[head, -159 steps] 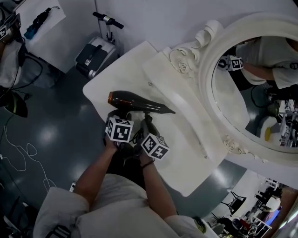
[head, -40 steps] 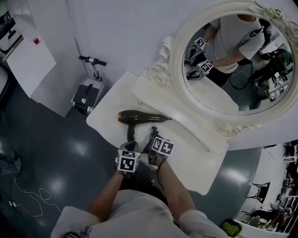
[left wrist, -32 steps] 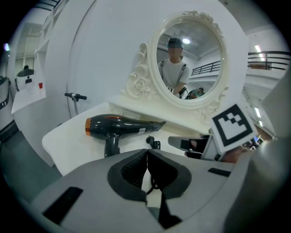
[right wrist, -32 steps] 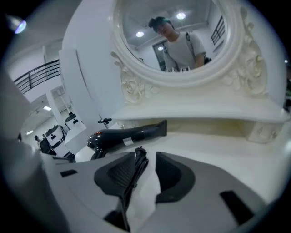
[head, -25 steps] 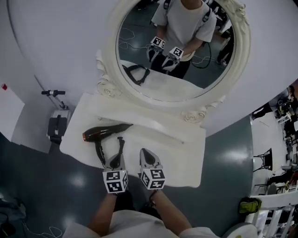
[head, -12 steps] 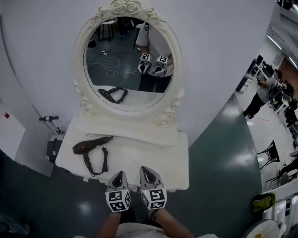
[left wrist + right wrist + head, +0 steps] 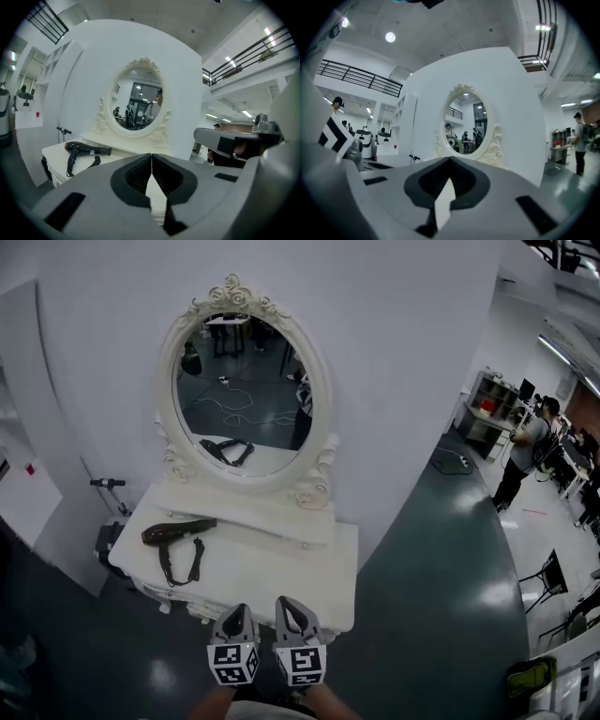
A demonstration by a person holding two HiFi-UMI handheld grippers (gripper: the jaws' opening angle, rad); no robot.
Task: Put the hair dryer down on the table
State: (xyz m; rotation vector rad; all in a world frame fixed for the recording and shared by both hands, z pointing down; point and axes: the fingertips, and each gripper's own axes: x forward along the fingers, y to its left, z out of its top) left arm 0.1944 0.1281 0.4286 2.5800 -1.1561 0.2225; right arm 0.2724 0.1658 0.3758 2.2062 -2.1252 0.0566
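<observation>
The black hair dryer lies on its side on the left part of the white dressing table, its cord looped in front of it. In the left gripper view the hair dryer shows far off at the left on the table. My left gripper and right gripper hang side by side below the table's front edge, away from the dryer. Both are shut with nothing between their jaws. The left gripper and right gripper point toward the mirror.
An oval white-framed mirror stands at the back of the table against a white wall. A scooter leans left of the table. Dark glossy floor spreads to the right, where a person stands far off near shelves.
The view has pulled back and tilted up from the table. Both grippers have drawn away from the table's front edge, still shut. The hair dryer stays lying where it was.
</observation>
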